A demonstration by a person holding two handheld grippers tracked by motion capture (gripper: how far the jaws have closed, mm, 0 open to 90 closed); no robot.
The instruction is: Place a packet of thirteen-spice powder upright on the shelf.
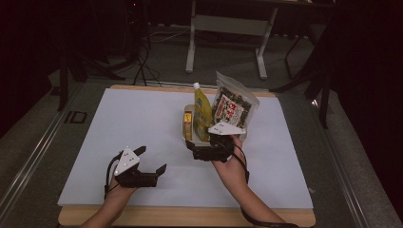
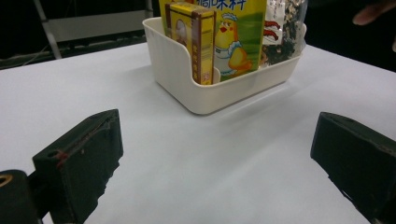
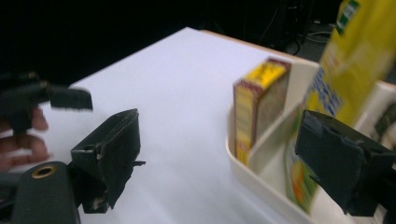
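High view: my left gripper [image 1: 151,160] sits near-left on the white table sheet [image 1: 142,118], jaws spread, nothing between them. My right gripper [image 1: 203,148] is right at the near edge of the cream bin [image 1: 183,127] mid-table, jaws wide apart and empty. In the bin, left to right: small yellow box [image 1: 188,125], tall yellow pouch with white cap [image 1: 202,113], clear seaweed snack bag [image 1: 234,105] leaning out the far-right side. Left gripper view: both jaws far apart, bare sheet between them; bin [image 2: 205,88] stands well ahead, box [image 2: 192,41] at its near corner, pouch [image 2: 233,37] just behind it, snack bag [image 2: 280,37] at right. Right gripper view: jaws gaping, the bin's rim [image 3: 252,179] and the box [image 3: 257,105] show between them, the pouch [image 3: 350,60] rising behind the right jaw, blurred. My left hand and its gripper [image 3: 60,98] show at far left over the sheet.
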